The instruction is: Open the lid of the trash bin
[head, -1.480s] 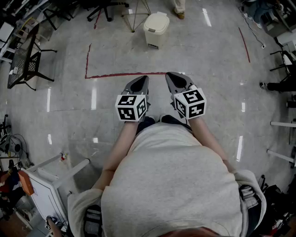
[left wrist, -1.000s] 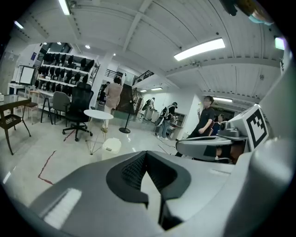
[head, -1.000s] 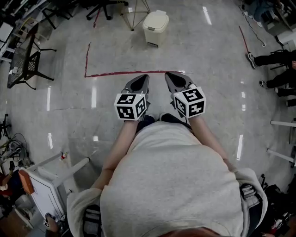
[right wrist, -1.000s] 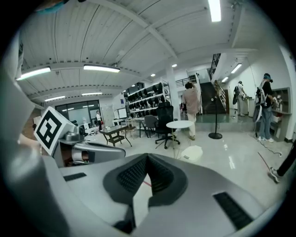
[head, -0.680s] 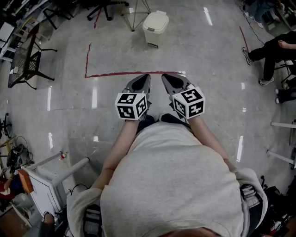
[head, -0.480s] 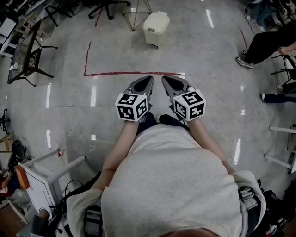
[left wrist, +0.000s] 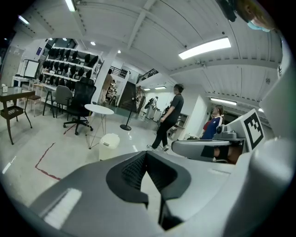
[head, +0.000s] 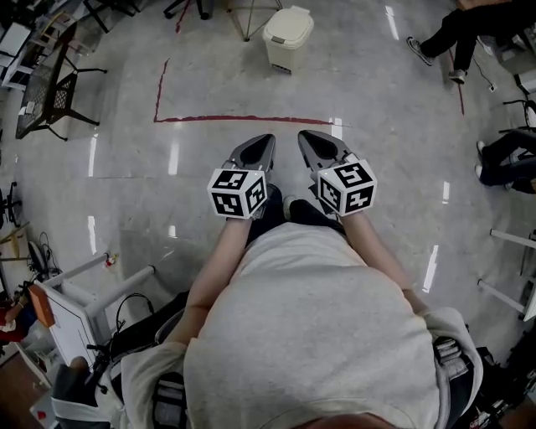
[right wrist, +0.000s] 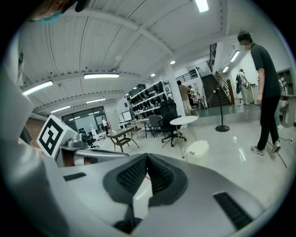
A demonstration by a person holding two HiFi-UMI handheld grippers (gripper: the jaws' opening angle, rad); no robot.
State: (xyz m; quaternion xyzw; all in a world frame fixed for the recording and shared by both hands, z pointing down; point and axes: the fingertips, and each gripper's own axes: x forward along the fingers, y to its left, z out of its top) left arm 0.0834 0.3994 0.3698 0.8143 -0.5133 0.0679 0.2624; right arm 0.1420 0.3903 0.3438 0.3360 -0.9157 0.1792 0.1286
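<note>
The cream plastic trash bin (head: 288, 38), lid down, stands on the floor well ahead of both sets of fingers, beyond the red tape line (head: 243, 120), about midway between them. Left gripper (head: 265, 139) and right gripper (head: 306, 136) hold nothing, fingers pressed together.

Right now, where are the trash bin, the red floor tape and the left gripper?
trash bin (head: 290, 23): head view, on its lid.
red floor tape (head: 243, 120): head view, long strip.
left gripper (head: 266, 140): head view, between its fingertips.

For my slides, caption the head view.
Shut, empty left gripper and right gripper face the closed trash bin far ahead.
</note>
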